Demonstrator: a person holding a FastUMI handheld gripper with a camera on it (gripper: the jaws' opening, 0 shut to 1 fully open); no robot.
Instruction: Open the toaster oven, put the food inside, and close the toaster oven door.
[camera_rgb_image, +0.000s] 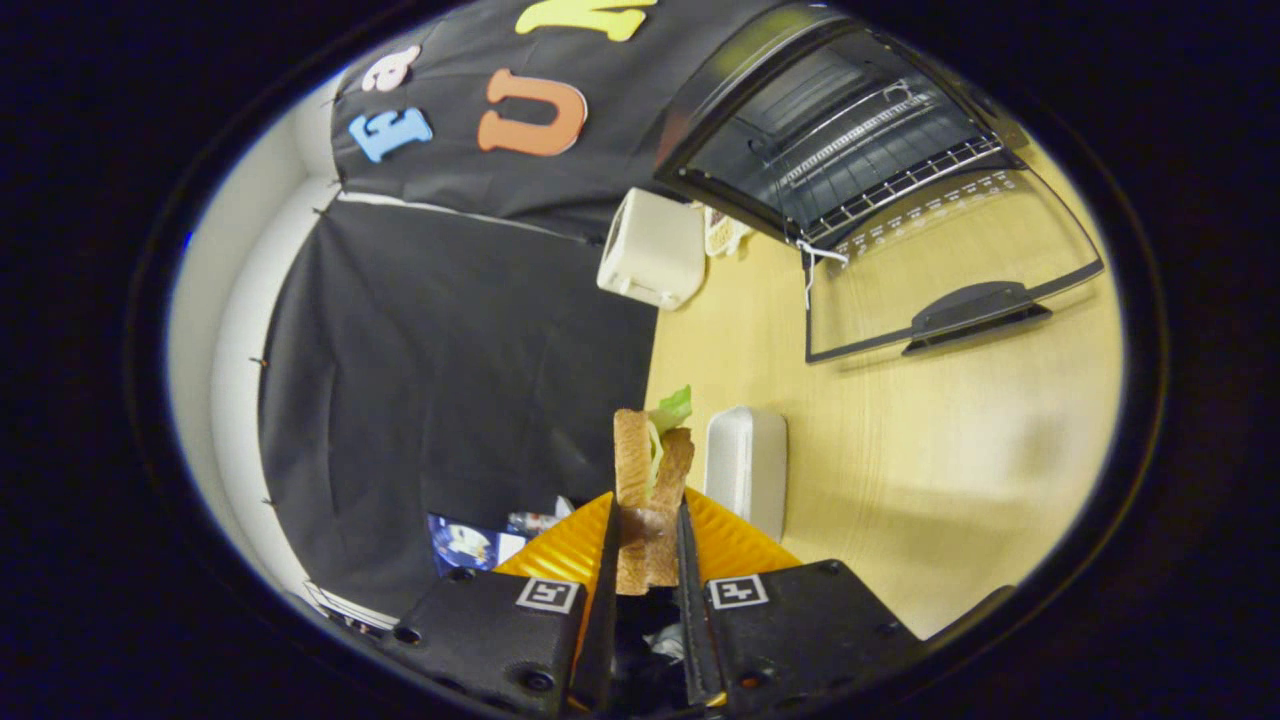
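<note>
My gripper is shut on a sandwich of brown bread with green lettuce, both fingers pressing its two slices; the sandwich sticks out ahead of the fingertips. Far beyond them stands the toaster oven on the wooden table, its glass door folded down flat with the dark handle at its free edge. The wire rack inside the dark cavity is in plain sight. The whole view is rolled sideways, so the table stands like a wall beside the fingers.
A white container lies on the wooden table right beside the sandwich. A white boxy appliance sits by the oven's near corner. A yellow ribbed plate lies under the fingers. Black cloth hangs off the table's edge.
</note>
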